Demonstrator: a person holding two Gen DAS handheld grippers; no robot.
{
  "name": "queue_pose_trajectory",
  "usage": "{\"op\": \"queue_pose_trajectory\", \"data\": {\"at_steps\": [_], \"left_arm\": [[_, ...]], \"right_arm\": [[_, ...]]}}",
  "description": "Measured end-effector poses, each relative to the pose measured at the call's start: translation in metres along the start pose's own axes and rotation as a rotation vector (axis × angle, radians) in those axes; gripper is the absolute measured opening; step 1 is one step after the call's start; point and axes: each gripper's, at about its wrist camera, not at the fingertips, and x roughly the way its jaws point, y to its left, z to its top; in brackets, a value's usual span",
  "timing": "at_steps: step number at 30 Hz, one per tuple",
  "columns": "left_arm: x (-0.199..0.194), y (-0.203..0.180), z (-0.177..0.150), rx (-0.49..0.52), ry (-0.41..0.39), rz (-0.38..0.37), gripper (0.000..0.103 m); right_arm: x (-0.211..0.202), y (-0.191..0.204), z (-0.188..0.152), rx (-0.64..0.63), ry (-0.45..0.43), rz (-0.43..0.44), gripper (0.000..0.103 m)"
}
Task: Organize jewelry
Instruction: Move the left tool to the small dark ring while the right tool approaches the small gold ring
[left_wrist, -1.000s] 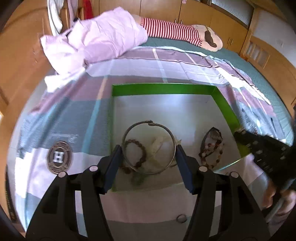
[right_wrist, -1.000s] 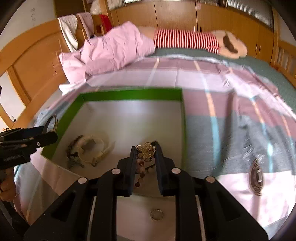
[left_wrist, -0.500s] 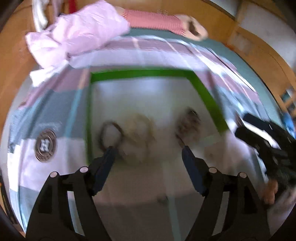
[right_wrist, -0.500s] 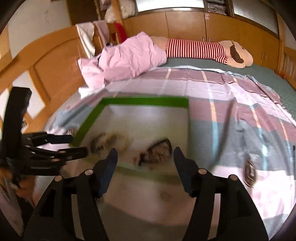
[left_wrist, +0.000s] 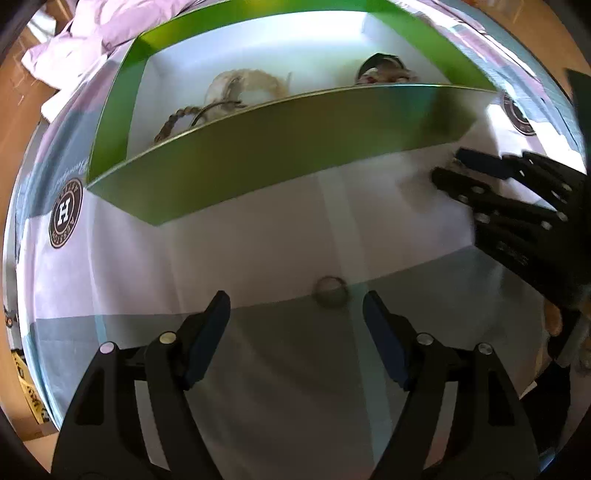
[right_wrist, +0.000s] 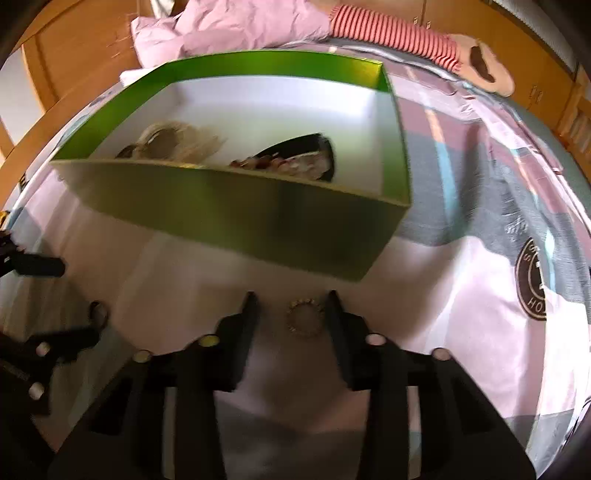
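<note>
Jewelry: gold ring (right_wrist: 305, 317) lies on the bedsheet (right_wrist: 461, 295) just in front of the green box (right_wrist: 229, 218), between the right gripper (right_wrist: 291, 314) fingers, which are closing, pads apart from it. A second earlier this gripper was over the box, shut on a beaded piece. Left gripper (left_wrist: 295, 317), previously over the box around a bangle, now stands wide open, empty; a plain ring (left_wrist: 330, 291) lies near its tips. Bracelets (left_wrist: 236, 92) inside the box. Bed with pink quilt (right_wrist: 240, 26), wooden cabinets behind
</note>
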Motion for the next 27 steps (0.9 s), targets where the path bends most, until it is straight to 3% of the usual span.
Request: {"op": "queue_pose_trajectory", "data": {"at_steps": [2, 6, 13, 17, 22, 27], "left_arm": [[0.001, 0.003, 0.000, -0.009, 0.002, -0.002, 0.074], [0.003, 0.005, 0.000, -0.010, 0.002, -0.021, 0.074], [0.012, -0.008, -0.002, 0.044, -0.006, -0.001, 0.072], [0.011, -0.010, 0.000, 0.059, -0.038, -0.017, 0.054], [0.009, -0.008, -0.002, 0.060, -0.043, -0.041, 0.039], [0.009, -0.005, -0.003, 0.064, -0.040, -0.035, 0.040]], "right_arm": [[-0.006, 0.010, -0.005, -0.050, 0.059, 0.072, 0.033], [-0.017, 0.021, -0.011, -0.124, 0.052, -0.024, 0.034], [-0.007, 0.025, -0.017, -0.122, 0.092, -0.042, 0.038], [-0.003, 0.031, -0.019, -0.130, 0.080, -0.051, 0.038], [0.000, 0.037, -0.019, -0.155, 0.044, -0.061, 0.038], [0.001, 0.036, -0.017, -0.154, 0.036, -0.064, 0.038]]}}
